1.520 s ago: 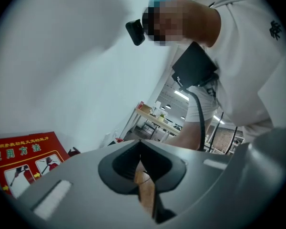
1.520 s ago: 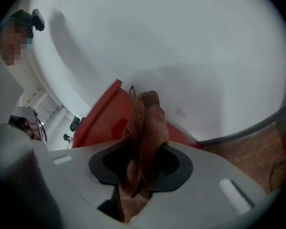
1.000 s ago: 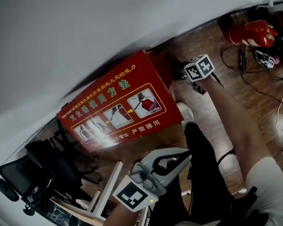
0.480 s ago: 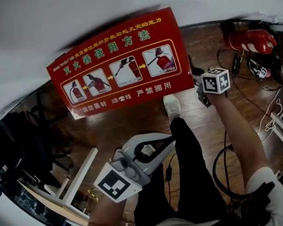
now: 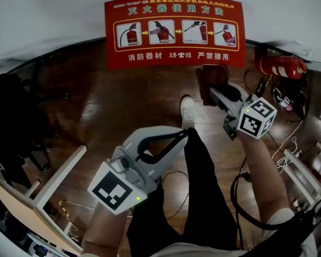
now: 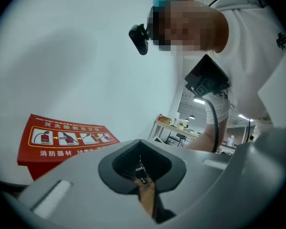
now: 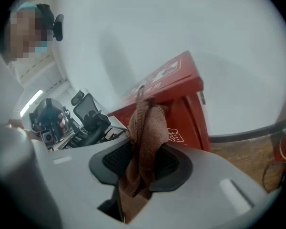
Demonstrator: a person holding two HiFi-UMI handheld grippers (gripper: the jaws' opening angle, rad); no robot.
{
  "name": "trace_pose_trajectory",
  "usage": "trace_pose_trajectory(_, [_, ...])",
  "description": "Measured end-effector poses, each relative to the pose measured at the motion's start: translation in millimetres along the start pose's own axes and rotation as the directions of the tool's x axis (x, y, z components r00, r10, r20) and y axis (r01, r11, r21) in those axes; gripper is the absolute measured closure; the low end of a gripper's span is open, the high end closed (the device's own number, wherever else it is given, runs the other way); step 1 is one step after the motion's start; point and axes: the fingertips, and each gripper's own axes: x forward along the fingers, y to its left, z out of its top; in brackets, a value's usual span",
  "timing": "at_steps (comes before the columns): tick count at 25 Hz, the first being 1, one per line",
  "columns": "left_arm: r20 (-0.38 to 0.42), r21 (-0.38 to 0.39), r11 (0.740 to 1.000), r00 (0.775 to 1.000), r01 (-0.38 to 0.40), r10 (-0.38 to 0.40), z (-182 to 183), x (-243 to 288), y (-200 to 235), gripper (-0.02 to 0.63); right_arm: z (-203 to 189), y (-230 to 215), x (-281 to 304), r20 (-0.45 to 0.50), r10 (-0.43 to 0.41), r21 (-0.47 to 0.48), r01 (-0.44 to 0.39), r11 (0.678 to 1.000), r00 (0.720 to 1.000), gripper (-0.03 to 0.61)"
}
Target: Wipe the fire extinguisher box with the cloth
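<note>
The red fire extinguisher box (image 5: 174,33) stands against the white wall, its printed front facing me, and shows again as the box (image 6: 62,140) and the box (image 7: 176,94) in the two gripper views. My right gripper (image 5: 218,94) is just below the box's right end, shut on a brown cloth (image 5: 212,80). In the right gripper view the cloth (image 7: 143,128) stands up out of that gripper (image 7: 140,166), a little short of the box's corner. My left gripper (image 5: 177,138) is held low over my leg, shut with nothing in it; the left gripper (image 6: 140,168) points upward.
A red fire extinguisher (image 5: 281,67) lies on the wooden floor at the right among cables (image 5: 289,143). A black office chair (image 5: 10,122) and a white table frame (image 5: 48,181) are at the left. My shoe (image 5: 188,111) is below the box.
The head view has swung round, so the box moved from a tilted spot at the left to level at top centre. The right gripper with the cloth now sits below the box's right end.
</note>
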Motion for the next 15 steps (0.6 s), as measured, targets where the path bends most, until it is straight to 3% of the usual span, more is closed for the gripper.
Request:
trace_pose_trajectory(5, [0.028, 0.002, 0.998, 0.997, -0.069, 0.069, -14.4, -29.9, 11.6, 0.614, -16.8, -31.8, 44.6, -0.022, -0.028, 0.023, 0.029, 0.999, 0.999, 0.459])
trace_pose_trajectory(15, [0.092, -0.071, 0.976, 0.973, -0.206, 0.212, -75.9, -64.2, 59.2, 0.614, -118.9, -136.9, 156.8, -0.199, -0.153, 0.102, 0.176, 0.979, 0.968, 0.46])
